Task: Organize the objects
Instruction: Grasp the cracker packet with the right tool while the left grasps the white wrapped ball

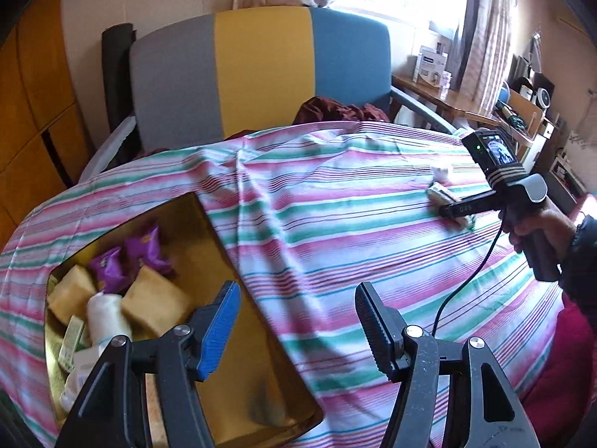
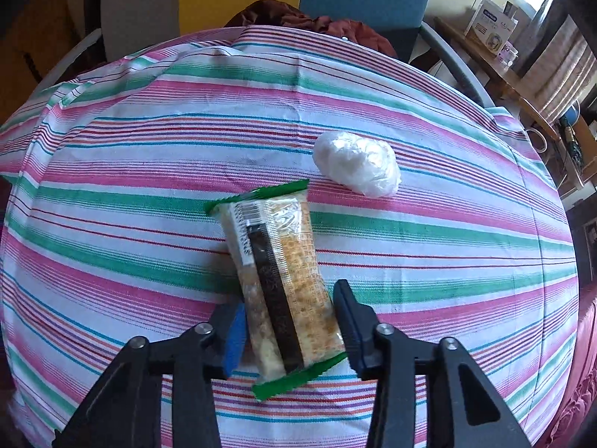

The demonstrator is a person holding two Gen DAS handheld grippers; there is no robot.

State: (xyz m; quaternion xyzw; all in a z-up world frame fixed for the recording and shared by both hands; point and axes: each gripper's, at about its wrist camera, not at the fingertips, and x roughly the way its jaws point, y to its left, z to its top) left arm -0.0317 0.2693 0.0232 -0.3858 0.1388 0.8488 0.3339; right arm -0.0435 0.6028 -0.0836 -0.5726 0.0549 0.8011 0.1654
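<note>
A green-ended snack packet (image 2: 280, 283) lies on the striped cloth (image 2: 112, 186). My right gripper (image 2: 289, 330) is open with its jaws on either side of the packet's near end. A white wrapped bundle (image 2: 356, 164) lies just beyond it. My left gripper (image 1: 296, 330) is open and empty, hovering over the right edge of a gold box (image 1: 238, 392). The box holds purple packets (image 1: 127, 257), tan cakes (image 1: 156, 302) and a white roll (image 1: 106, 317). The right gripper also shows in the left wrist view (image 1: 453, 216), at the packet (image 1: 442, 194).
A grey, yellow and blue chair back (image 1: 261, 71) stands behind the table with dark red cloth (image 1: 335, 110) on its seat. A wooden shelf with boxes (image 1: 433, 67) is at the right. A red cushion (image 1: 552, 366) lies at the near right.
</note>
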